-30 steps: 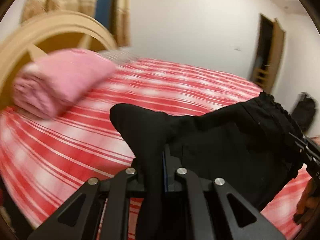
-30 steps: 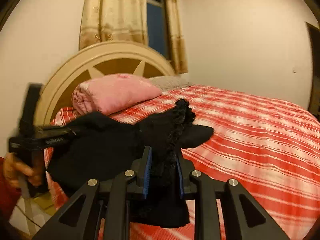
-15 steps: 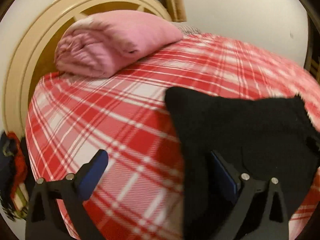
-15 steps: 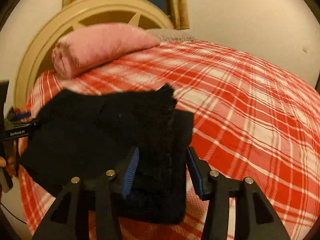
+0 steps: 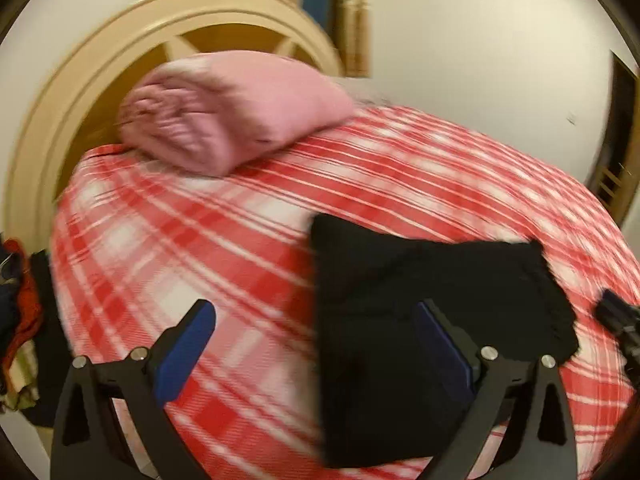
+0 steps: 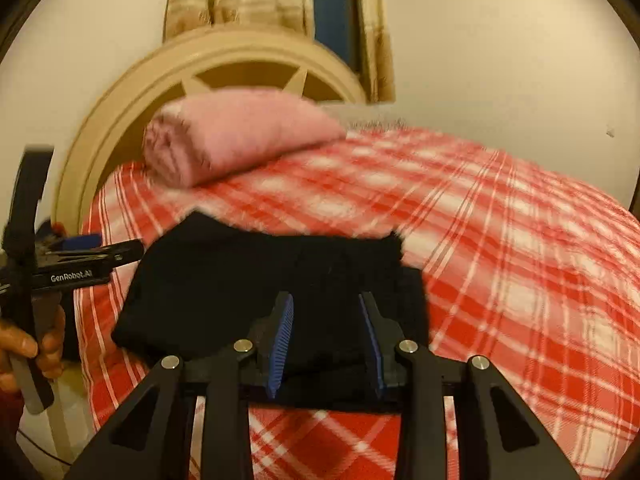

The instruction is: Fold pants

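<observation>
The black pants [image 6: 272, 292] lie folded in a flat bundle on the red plaid bed [image 6: 500, 248], near its front edge. The right gripper [image 6: 326, 336] has its jaws partly apart, just closing, with the near edge of the pants between them; whether the pads press it I cannot tell. The left gripper [image 5: 316, 344] stands wide open over the bundle's left edge, holding nothing. A rolled pink blanket [image 5: 232, 112] rests by the headboard [image 5: 100, 64].
</observation>
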A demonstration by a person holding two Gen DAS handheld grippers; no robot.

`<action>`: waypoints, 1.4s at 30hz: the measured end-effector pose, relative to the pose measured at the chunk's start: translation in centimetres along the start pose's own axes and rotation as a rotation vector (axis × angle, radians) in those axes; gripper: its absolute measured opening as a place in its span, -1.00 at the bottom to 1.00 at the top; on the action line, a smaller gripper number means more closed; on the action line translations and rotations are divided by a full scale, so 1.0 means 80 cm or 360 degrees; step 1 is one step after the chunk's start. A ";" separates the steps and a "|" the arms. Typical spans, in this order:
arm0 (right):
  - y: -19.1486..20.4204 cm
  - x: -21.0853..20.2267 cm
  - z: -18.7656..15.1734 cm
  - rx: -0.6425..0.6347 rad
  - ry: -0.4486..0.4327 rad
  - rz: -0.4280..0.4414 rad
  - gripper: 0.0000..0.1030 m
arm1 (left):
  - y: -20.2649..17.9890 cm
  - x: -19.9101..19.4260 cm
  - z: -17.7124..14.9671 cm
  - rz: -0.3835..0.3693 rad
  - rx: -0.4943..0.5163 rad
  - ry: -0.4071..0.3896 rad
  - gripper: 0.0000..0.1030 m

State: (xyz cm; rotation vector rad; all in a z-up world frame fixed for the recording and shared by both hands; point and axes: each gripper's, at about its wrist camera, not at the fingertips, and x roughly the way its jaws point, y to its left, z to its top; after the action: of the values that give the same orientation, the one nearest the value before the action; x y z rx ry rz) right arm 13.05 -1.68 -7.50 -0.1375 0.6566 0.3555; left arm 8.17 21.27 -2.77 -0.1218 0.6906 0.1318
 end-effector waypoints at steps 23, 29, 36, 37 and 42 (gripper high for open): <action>-0.017 -0.090 -0.072 0.0624 0.0003 -0.0032 0.17 | -0.039 -0.048 -0.055 0.0193 0.0229 -0.0037 1.00; 0.014 -0.148 -0.066 0.0566 -0.0101 -0.0079 0.31 | -0.043 -0.100 -0.061 0.0181 0.0283 -0.0100 1.00; 0.042 -0.225 -0.059 0.0539 -0.0272 -0.0136 0.42 | -0.045 -0.154 -0.067 0.0144 0.0274 -0.0209 1.00; 0.044 -0.232 -0.059 0.0537 -0.0284 -0.0150 0.42 | -0.045 -0.160 -0.067 0.0141 0.0277 -0.0221 1.00; 0.053 -0.280 -0.061 0.0553 -0.0386 -0.0214 0.42 | -0.049 -0.193 -0.067 0.0112 0.0271 -0.0262 1.00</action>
State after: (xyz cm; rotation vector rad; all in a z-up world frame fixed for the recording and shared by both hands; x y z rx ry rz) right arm -7.71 -5.14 2.48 0.1900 0.4576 0.1217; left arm -6.36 15.32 3.32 0.0763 0.5391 0.1480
